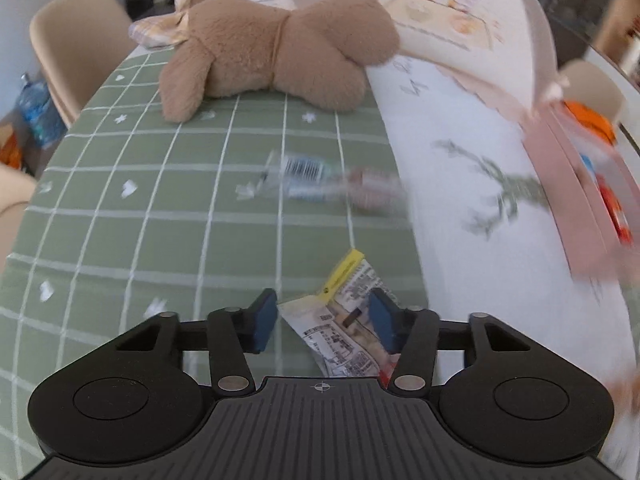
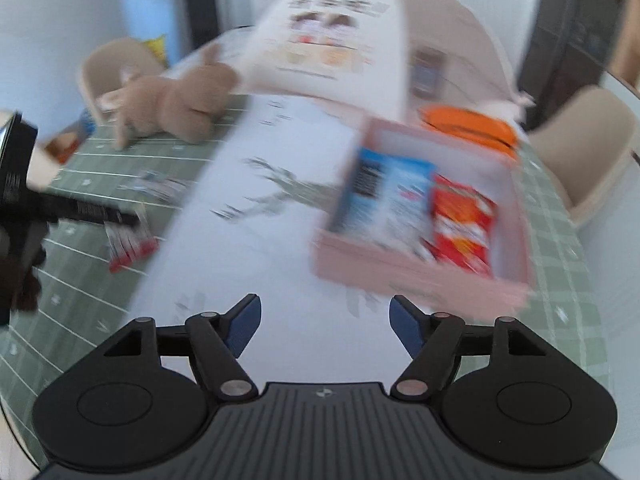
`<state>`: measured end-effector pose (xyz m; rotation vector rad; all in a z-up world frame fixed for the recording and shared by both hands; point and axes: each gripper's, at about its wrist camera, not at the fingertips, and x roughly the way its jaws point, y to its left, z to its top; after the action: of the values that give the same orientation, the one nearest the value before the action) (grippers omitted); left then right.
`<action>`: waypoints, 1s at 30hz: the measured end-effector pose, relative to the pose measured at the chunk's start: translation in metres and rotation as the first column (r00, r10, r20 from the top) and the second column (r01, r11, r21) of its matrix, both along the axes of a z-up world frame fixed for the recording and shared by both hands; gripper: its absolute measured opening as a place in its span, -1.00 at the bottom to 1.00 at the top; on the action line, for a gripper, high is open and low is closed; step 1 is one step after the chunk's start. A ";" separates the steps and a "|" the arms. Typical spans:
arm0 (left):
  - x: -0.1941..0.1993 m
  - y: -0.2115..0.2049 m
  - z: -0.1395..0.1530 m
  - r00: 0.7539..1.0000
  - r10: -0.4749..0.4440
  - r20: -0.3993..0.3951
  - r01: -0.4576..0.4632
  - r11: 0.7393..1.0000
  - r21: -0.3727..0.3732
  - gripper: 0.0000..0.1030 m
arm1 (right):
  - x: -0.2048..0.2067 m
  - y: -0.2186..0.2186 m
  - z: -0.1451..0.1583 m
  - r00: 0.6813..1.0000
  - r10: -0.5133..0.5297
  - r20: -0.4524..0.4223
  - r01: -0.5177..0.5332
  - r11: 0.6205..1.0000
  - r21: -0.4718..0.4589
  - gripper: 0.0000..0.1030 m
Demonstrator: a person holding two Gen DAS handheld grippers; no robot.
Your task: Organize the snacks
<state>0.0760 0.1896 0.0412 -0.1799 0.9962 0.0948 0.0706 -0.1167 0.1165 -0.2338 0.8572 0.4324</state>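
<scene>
Pick-up step: left gripper (image 1: 324, 322) half-closed around snack packet (image 1: 344, 320); contact uncertain. Right gripper (image 2: 325, 326) open, empty. Next: clamp, carry to pink box (image 2: 420, 276) ahead-right.

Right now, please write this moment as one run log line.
left gripper: around snack packet, grip unclear | right gripper: open, empty | pink box: two packets inside

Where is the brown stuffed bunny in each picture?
Left wrist view: the stuffed bunny lies at the top centre, on the green checked tablecloth.
Right wrist view: the stuffed bunny is blurred, in the upper left, on the same cloth.
Shared landmark: the pink box of snacks, at the right edge in the left wrist view.
</scene>
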 end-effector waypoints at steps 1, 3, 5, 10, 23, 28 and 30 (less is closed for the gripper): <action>-0.012 0.003 0.001 1.000 -0.005 0.001 0.005 1.000 0.004 -0.07 | 0.005 0.015 -0.001 0.999 0.035 0.002 -0.035 0.999 -0.010 0.39; -0.030 0.013 0.001 1.000 0.004 -0.008 -0.004 1.000 0.019 -0.07 | 0.015 0.053 -0.004 0.993 0.117 0.004 -0.117 0.992 -0.041 0.39; -0.044 0.028 0.002 1.000 0.027 -0.010 -0.028 1.000 -0.002 -0.06 | 0.029 0.100 -0.013 0.976 0.220 0.002 -0.219 0.972 -0.089 0.39; -0.063 0.058 0.002 0.996 0.079 -0.036 -0.082 0.992 -0.097 -0.06 | 0.069 0.194 -0.044 0.937 0.346 -0.041 -0.348 0.930 -0.120 0.39; -0.062 0.057 0.007 0.998 0.054 -0.038 -0.060 0.986 -0.155 -0.08 | 0.100 0.235 -0.072 0.951 0.256 -0.174 -0.274 0.957 -0.090 -0.31; -0.060 0.055 0.007 0.998 0.064 -0.025 -0.067 0.977 -0.203 -0.09 | 0.052 0.170 -0.059 0.953 0.236 -0.191 -0.254 0.964 -0.078 -0.31; -0.058 0.052 0.007 0.998 0.067 -0.009 -0.068 0.976 -0.206 -0.10 | 0.036 0.137 -0.050 0.964 0.190 -0.186 -0.207 0.976 -0.074 -0.31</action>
<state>0.0181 0.2412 0.0485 -0.4038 1.0011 0.0534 0.1064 0.0199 0.0661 -0.3731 1.0351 0.6087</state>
